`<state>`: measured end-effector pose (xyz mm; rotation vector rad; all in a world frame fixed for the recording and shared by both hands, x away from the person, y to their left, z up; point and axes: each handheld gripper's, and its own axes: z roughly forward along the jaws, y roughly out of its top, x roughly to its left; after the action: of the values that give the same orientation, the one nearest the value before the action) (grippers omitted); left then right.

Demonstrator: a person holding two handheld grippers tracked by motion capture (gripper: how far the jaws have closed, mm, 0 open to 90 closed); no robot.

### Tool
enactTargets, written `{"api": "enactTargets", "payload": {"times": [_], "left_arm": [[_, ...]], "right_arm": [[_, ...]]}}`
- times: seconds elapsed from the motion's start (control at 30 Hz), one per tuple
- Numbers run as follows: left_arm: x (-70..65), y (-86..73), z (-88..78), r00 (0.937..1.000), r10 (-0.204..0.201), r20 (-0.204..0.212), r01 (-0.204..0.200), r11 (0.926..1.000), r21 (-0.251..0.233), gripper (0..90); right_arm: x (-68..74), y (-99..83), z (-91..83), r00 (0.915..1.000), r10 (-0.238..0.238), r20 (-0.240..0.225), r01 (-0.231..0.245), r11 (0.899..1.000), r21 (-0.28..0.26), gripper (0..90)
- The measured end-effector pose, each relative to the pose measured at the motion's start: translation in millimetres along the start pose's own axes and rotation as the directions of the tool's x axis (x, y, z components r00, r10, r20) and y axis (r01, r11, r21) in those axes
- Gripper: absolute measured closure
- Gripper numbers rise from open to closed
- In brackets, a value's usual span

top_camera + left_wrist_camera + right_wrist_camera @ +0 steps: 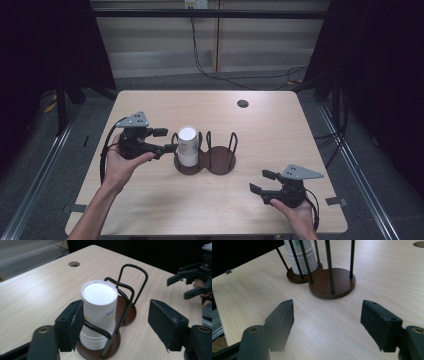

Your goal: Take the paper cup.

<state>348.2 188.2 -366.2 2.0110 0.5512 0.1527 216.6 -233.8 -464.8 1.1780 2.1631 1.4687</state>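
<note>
A stack of white paper cups, turned upside down, stands in the left bay of a two-bay cup holder with round brown bases and black wire loops. The right bay holds nothing. My left gripper hovers just left of the stack, pointing at it, jaws open and apart from the cups. In the left gripper view the stack rises just beyond my left gripper. My right gripper sits low near the front right of the table, open, with bare table between its jaws. The right gripper view has my right gripper facing the holder and the cups.
A round cable hole lies in the tabletop at the far right of centre. The light wooden table has open surface all around the holder. Dark curtains hang on both sides. The other gripper shows far off in the left gripper view.
</note>
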Motion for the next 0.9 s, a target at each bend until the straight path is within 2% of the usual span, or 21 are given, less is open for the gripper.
{"api": "enactTargets", "payload": {"times": [0.17,0.27,0.4,0.53,0.63,0.7,0.77,0.83,0.87,0.9], "left_arm": [[2.2,12.1,4.6,0.9998,0.018,-0.013,-0.017,0.9987,0.047,29.5],[5.1,21.4,7.0,0.9999,0.011,-0.001,-0.011,0.9972,0.074,28.5],[6.4,30.3,13.7,0.9996,0.029,0.004,-0.029,0.9934,0.111,27.0],[8.4,36.8,20.6,0.999,0.043,-0.008,-0.042,0.9881,0.148,24.0],[8.4,41.4,28.3,0.9981,0.058,-0.02,-0.053,0.979,0.197,23.8],[8.7,44.4,34.2,0.9974,0.071,-0.017,-0.065,0.9697,0.236,24.2],[8.5,46.5,38.9,0.9951,0.097,-0.021,-0.088,0.9655,0.245,25.4],[8.0,48.3,43.8,0.9955,0.094,-0.012,-0.088,0.9629,0.255,25.4],[8.0,49.5,45.8,0.9956,0.094,-0.002,-0.09,0.9591,0.268,25.4],[8.3,50.9,47.0,0.9946,0.104,0.004,-0.1,0.9519,0.29,25.3]], "right_arm": [[0.1,-0.2,0.3,1.0,-0.003,-0.005,0.003,1.0,-0.001,27.5],[-0.1,-0.1,0.4,1.0,-0.006,-0.003,0.006,1.0,-0.004,26.9],[-0.4,-0.3,0.2,1.0,-0.002,-0.002,0.002,1.0,-0.006,25.5],[-0.2,-0.4,0.2,1.0,0.002,-0.003,-0.002,1.0,-0.008,24.1],[-0.9,-0.7,0.8,1.0,0.001,-0.004,-0.001,1.0,-0.006,23.8],[-0.8,-0.7,1.1,1.0,0.001,-0.004,-0.001,1.0,-0.003,23.7],[-0.3,-0.7,1.3,1.0,0.0,-0.003,0.0,1.0,-0.001,23.7],[0.2,-0.8,1.2,1.0,0.0,-0.003,0.0,1.0,-0.002,23.8],[0.1,-0.8,1.2,1.0,0.0,0.0,0.0,1.0,-0.001,23.8],[-0.5,-1.0,1.2,1.0,-0.002,-0.001,0.002,1.0,-0.001,23.8]]}}
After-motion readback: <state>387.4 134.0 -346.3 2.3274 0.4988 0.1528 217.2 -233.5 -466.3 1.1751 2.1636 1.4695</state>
